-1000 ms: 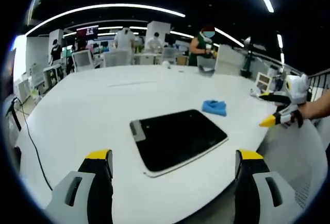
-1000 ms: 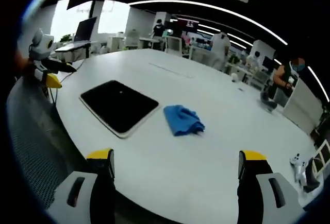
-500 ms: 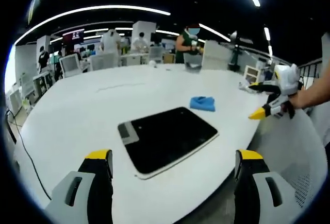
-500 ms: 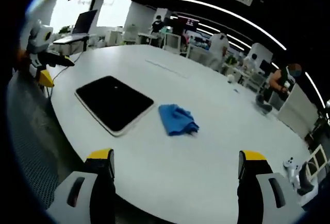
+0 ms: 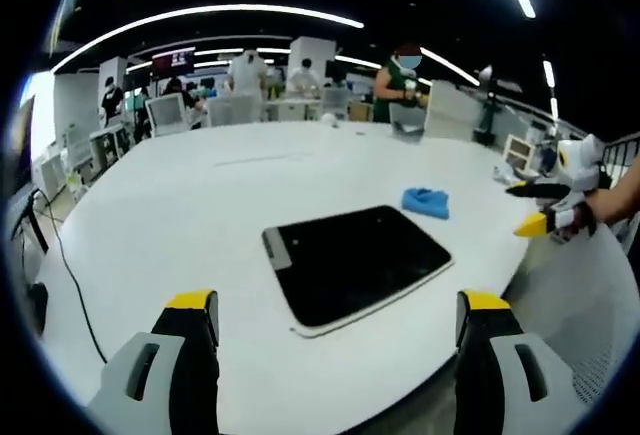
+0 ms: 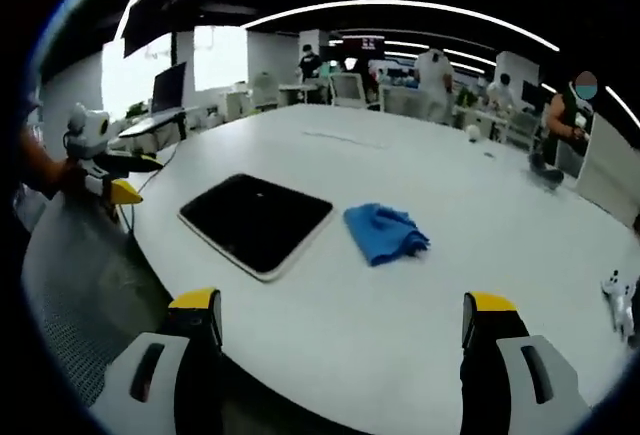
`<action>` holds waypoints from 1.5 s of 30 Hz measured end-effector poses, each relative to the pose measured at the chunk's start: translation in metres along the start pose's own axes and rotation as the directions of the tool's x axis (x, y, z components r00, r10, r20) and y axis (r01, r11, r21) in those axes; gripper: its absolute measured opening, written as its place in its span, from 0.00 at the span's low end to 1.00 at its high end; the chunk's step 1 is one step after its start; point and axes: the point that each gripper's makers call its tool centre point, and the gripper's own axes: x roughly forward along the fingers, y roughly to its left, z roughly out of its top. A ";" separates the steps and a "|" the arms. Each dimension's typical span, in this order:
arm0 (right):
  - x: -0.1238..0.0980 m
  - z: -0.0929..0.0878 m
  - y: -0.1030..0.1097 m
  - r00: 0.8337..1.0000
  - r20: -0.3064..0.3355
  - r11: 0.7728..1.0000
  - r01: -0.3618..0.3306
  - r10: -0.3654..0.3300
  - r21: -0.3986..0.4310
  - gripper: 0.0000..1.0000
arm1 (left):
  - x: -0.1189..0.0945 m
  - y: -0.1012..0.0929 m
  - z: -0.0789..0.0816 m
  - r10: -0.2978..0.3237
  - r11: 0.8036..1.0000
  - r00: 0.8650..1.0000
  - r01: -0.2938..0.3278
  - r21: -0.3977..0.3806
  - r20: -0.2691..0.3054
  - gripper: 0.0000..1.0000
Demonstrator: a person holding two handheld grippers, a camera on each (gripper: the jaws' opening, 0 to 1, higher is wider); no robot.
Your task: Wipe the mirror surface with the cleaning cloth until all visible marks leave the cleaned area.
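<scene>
A dark rectangular mirror (image 5: pixel 358 264) with a pale rim lay flat on the large white worktop (image 5: pixel 180 215), close to the near edge. Its surface looked black and reflected little. In the left gripper view a blue cloth (image 5: pixel 426 202) sat crumpled just beyond the mirror's far right corner, apart from it. In the right gripper view the same mirror (image 6: pixel 257 222) lay to the left of the cloth (image 6: pixel 386 233), with a narrow strip of bare worktop (image 6: pixel 480 215) between them.

The left tool (image 5: pixel 340 350) hung above the near edge of the worktop with its yellow-tipped jaws spread wide and nothing between them. The right tool (image 6: pixel 342 350) was likewise spread wide and empty, off the worktop's edge. In the left gripper view the right tool (image 5: pixel 545 217) appeared at the right, held by a hand (image 5: pixel 600 207), off the worktop's rim. In the right gripper view the left tool (image 6: pixel 112 183) appeared at the far left, also beside the rim.

People (image 5: pixel 398 83) stood among desks and chairs at the far end of the room.
</scene>
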 end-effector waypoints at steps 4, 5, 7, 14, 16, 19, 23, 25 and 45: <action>-0.004 0.005 -0.012 0.999 0.030 0.999 0.043 -0.042 -0.009 1.00 | -0.002 -0.008 -0.003 -0.014 1.000 1.000 0.014 -0.021 0.002 0.99; -0.004 0.004 -0.014 0.998 0.031 0.999 0.053 -0.052 -0.010 1.00 | -0.002 -0.008 -0.006 -0.012 1.000 1.000 0.012 -0.026 -0.012 0.99; -0.005 0.006 -0.019 0.997 0.029 0.998 0.069 -0.069 0.003 1.00 | -0.002 -0.013 -0.012 -0.030 1.000 0.998 0.030 0.000 -0.052 0.99; -0.004 0.013 -0.005 0.999 0.052 1.000 0.006 -0.006 0.000 1.00 | -0.006 -0.005 0.001 0.002 1.000 1.000 -0.002 0.009 0.022 0.99; -0.002 0.011 -0.002 0.999 0.031 1.000 -0.006 0.007 -0.018 1.00 | -0.001 -0.010 -0.007 -0.022 0.999 0.999 0.024 0.039 -0.046 0.99; 0.000 0.014 -0.003 0.999 0.037 1.000 -0.015 0.015 -0.009 1.00 | -0.002 -0.007 0.005 -0.015 1.000 1.000 0.014 0.024 0.017 0.99; -0.004 0.010 -0.013 0.999 0.017 0.999 0.034 -0.034 -0.005 1.00 | -0.001 -0.007 0.006 -0.020 1.000 1.000 0.020 0.006 0.019 0.99; -0.005 0.010 -0.024 0.997 0.012 0.997 0.077 -0.077 -0.017 1.00 | 0.003 -0.011 0.008 -0.046 0.999 0.999 0.046 0.019 0.017 0.99; 0.016 0.084 -0.064 0.967 -0.206 0.984 -0.164 0.146 -0.073 1.00 | -0.001 -0.010 0.001 -0.027 0.994 0.999 0.029 0.102 -0.016 1.00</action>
